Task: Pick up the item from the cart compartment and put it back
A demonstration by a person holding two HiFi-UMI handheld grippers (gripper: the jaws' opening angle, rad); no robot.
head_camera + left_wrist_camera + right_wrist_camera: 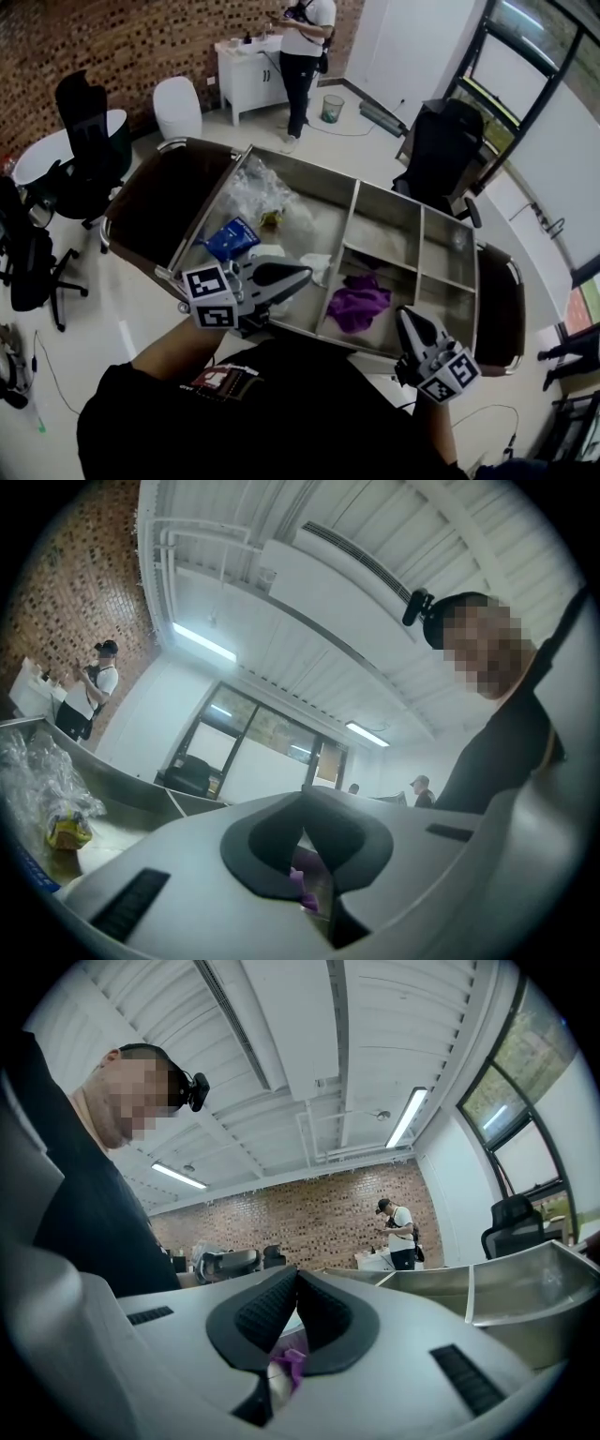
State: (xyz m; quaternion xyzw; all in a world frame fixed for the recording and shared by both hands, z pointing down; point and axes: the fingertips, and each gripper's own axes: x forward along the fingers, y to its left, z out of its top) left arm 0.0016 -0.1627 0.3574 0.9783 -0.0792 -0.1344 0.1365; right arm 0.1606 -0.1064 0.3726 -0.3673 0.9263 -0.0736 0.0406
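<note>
A crumpled purple cloth (357, 305) lies in a near compartment of the steel cart (389, 202). My left gripper (302, 275) hovers over the big left compartment, just left of the cloth, its jaws shut and empty. In the left gripper view the fingertips (303, 803) meet, and a sliver of the purple cloth (302, 883) shows through the gap below them. My right gripper (405, 319) hangs at the cart's near edge, right of the cloth, also shut with nothing in it. Its own view shows the gripper (296, 1274) closed and the purple cloth (289, 1363) behind it.
The big left compartment holds a blue packet (232, 237), clear plastic bags (258, 192), a small yellow item (272, 220) and a white wad (314, 265). A person (305, 37) stands by a white cabinet at the back. Office chairs (89, 141) stand left of the cart and behind it to the right.
</note>
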